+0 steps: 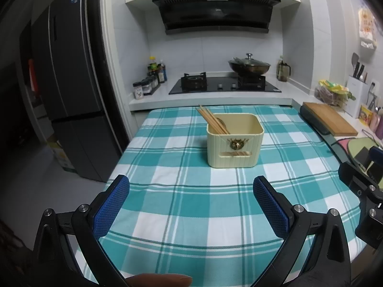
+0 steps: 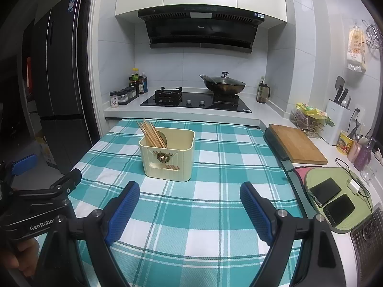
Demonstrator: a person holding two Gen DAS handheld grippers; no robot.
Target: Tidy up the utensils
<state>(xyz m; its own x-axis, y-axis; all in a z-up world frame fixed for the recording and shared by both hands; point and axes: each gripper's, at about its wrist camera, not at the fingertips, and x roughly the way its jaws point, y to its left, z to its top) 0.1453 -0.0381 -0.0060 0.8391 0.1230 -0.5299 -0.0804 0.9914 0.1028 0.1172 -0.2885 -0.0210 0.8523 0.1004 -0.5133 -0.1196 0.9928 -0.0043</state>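
A cream plastic utensil holder [image 1: 235, 143] stands on the teal checked tablecloth [image 1: 191, 203]. A bundle of wooden chopsticks [image 1: 211, 120] leans in its left side, with a round spoon-like shape behind them. My left gripper [image 1: 191, 186] is open and empty, hovering above the cloth short of the holder. In the right wrist view the holder [image 2: 168, 156] with the chopsticks [image 2: 153, 132] sits ahead and left. My right gripper [image 2: 189, 192] is open and empty above the cloth. The left gripper's body [image 2: 36, 191] shows at the left edge.
A wooden cutting board [image 2: 298, 147] lies right of the table. Two phones [image 2: 331, 201] rest on a green mat. Behind are a gas hob [image 2: 195, 100], a lidded wok [image 2: 223, 85], spice jars [image 2: 124, 95] and a knife block [image 2: 340, 117]. A dark fridge [image 2: 57, 83] stands left.
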